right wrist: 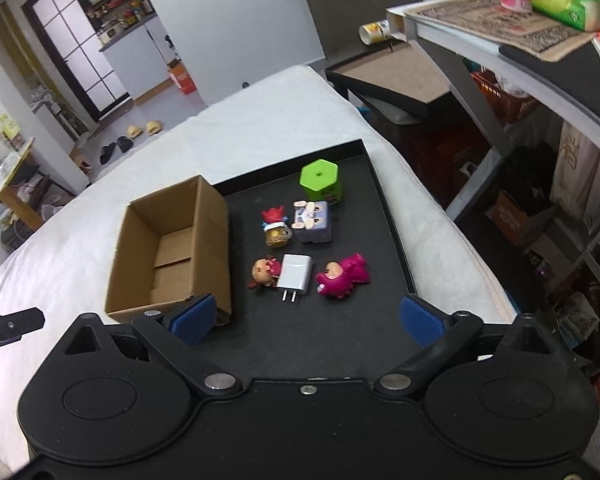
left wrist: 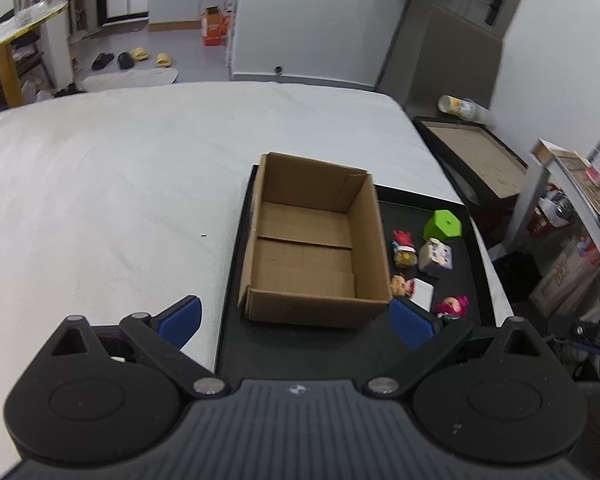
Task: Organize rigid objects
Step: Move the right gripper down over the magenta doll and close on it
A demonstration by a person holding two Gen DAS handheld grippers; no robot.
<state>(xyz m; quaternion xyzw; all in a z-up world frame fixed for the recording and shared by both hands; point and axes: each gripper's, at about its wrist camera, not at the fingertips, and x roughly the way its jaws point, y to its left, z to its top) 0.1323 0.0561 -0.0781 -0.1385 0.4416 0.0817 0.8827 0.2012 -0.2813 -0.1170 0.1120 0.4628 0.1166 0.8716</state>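
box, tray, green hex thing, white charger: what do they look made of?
Box: brown corrugated cardboard, matte; flap seams show on its floor.
Tray: black, matte, thin raised rim; plastic or coated board, can't tell.
Green hex block: likely plastic, smooth, uniform colour.
Charger: glossy white plastic, two metal prongs.

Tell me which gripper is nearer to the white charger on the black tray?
Right. The right gripper is open just short of the white charger, which lies ahead between its fingers. The left gripper faces the cardboard box, the charger off to its right.
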